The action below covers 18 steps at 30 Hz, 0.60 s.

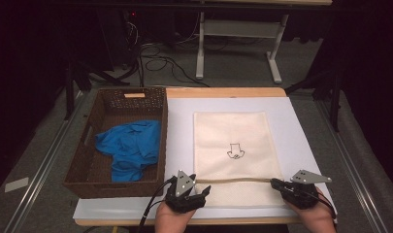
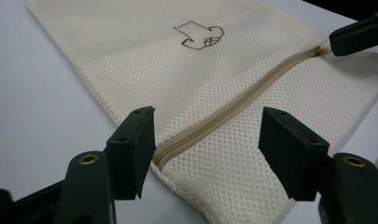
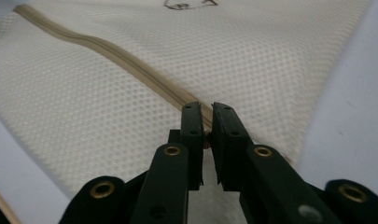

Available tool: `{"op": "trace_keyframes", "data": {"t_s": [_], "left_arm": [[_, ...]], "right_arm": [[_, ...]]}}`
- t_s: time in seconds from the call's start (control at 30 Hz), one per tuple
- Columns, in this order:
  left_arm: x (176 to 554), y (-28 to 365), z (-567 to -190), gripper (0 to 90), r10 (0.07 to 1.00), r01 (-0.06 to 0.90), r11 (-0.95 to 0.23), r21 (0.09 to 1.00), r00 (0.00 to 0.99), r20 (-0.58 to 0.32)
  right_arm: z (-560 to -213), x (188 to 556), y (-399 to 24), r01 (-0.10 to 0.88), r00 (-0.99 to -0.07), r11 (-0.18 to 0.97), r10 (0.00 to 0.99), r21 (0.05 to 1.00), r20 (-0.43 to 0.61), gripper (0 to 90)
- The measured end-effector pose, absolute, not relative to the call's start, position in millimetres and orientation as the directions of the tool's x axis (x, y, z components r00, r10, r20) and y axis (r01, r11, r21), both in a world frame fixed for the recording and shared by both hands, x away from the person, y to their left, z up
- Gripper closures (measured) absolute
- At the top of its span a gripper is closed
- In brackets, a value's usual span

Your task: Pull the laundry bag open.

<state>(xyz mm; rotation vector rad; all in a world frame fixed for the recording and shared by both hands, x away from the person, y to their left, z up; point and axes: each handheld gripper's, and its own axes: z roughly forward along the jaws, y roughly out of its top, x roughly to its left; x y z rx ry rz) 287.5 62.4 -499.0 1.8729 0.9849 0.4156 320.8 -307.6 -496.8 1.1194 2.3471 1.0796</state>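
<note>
Near edge of tabletop: both hands come in from the bottom, each w/ a gripper.

L gripper (image 1: 204, 190) sits at the near-left corner of the mesh laundry bag (image 1: 233, 141). Jaws spread wide, one each side of the zipper's (image 2: 233, 105) left end; nothing pinched, pads clear of the fabric as far as the left gripper view shows.

R gripper (image 1: 275, 183) is at the bag's near-right corner, at the zipper's right end. Jaws nearly pressed together, a thin gap left, w/ a small brownish bit at the zipper's end between them in the right gripper view, prob. the pull tab. Can't tell for sure if the pads press on it.

Bag: cream mesh, flat on the white sheet (image 1: 179, 126) covering the tabletop, centre-right, zipper running across near its near edge. Small dark line drawing (image 1: 234, 151) printed mid-bag.

Left side of tabletop: brown wicker basket (image 1: 82, 167), touching the sheet's left edge, w/ crumpled blue garment (image 1: 131, 145) inside, toward its near half.

Beyond far edge: floor w/ cables (image 1: 155, 58) and a white table frame (image 1: 237, 34).
</note>
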Motion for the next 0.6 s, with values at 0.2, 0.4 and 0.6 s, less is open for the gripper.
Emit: {"op": "trace_keyframes", "data": {"t_s": [0.2,0.4,0.6], "left_arm": [[286.5,60.4,-495.9,36.7,0.765,0.435,-0.236,0.869,0.635,-0.109],[287.9,55.8,-497.3,33.3,0.767,0.444,-0.25,0.861,0.633,-0.104],[287.5,55.4,-496.3,30.7,0.776,0.424,-0.241,0.873,0.625,-0.089]], "right_arm": [[-480.9,314.9,-308.1,0.462,-0.625,0.38,0.781,0.802,-0.01,71.2],[-485.2,322.9,-334.8,0.525,-0.539,0.279,0.84,0.804,0.06,63.5],[-495.2,327.2,-340.3,0.581,-0.512,0.289,0.857,0.761,0.066,61.1]]}}
